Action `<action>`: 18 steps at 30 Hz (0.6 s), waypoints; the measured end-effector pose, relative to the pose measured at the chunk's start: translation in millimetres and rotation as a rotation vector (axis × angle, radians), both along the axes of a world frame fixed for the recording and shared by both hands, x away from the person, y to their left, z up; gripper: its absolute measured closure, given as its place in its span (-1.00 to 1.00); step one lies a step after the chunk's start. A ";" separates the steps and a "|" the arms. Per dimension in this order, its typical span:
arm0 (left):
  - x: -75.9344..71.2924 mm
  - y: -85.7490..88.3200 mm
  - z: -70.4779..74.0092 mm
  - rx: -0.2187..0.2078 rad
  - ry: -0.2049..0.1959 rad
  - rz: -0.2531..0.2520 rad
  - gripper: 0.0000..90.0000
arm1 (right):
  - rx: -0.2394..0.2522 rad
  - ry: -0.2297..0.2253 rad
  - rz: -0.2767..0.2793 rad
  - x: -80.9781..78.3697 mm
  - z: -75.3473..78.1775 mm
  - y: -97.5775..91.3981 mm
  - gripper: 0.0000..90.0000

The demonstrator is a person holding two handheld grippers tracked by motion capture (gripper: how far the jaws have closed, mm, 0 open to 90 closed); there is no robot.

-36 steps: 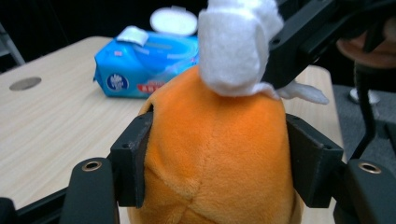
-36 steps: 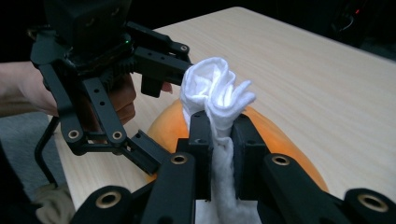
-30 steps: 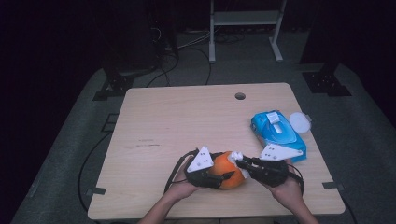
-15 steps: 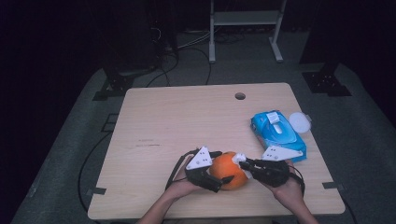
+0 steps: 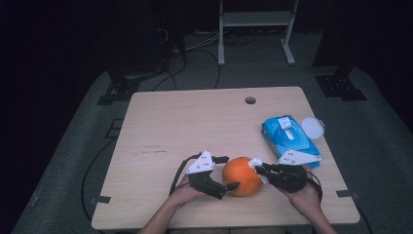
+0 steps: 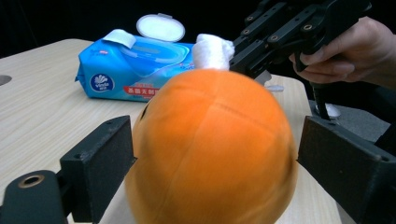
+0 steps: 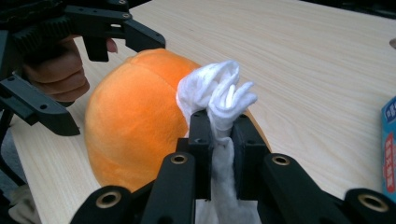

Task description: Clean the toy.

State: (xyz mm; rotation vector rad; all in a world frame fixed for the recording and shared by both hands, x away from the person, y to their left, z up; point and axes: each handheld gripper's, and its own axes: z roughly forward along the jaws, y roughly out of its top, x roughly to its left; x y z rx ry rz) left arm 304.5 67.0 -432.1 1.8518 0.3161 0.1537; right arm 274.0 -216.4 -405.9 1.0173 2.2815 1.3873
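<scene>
Nearest me, at the front edge of the tabletop (image 5: 160,126), my left hand-held gripper (image 5: 225,174) stands wide open around an orange plush ball (image 5: 242,176). Its two black jaws sit on either side of the ball, and I cannot tell whether they press it. In the left gripper view the ball (image 6: 212,149) rises large between the jaws. Just to the ball's right, my right hand-held gripper (image 5: 259,168) is pinched tight on a crumpled white wipe (image 5: 254,163). In the right gripper view the wipe (image 7: 217,98) bunches up above the closed jaws, right at the ball's (image 7: 135,119) surface. Farther back on the right lies a blue pack of wet wipes (image 5: 290,139) with its white lid (image 5: 312,128) flipped open. Farther still, near the far edge, is a round hole (image 5: 250,100) in the tabletop.
</scene>
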 end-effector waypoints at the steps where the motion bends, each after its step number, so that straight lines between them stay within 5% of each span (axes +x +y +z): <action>1: 0.7 0.2 -0.6 0.003 0.005 0.003 -0.81 | 0.004 0.003 -0.002 0.9 -0.6 -2.1 0.76; 16: 5.0 -14.8 -22.2 0.037 0.018 -0.009 -0.94 | 0.019 0.023 -0.010 3.9 -2.7 -7.7 0.76; 18: 0.1 -15.9 -19.4 0.037 0.008 0.021 -0.74 | 0.030 0.027 -0.013 4.1 -2.3 -7.9 0.76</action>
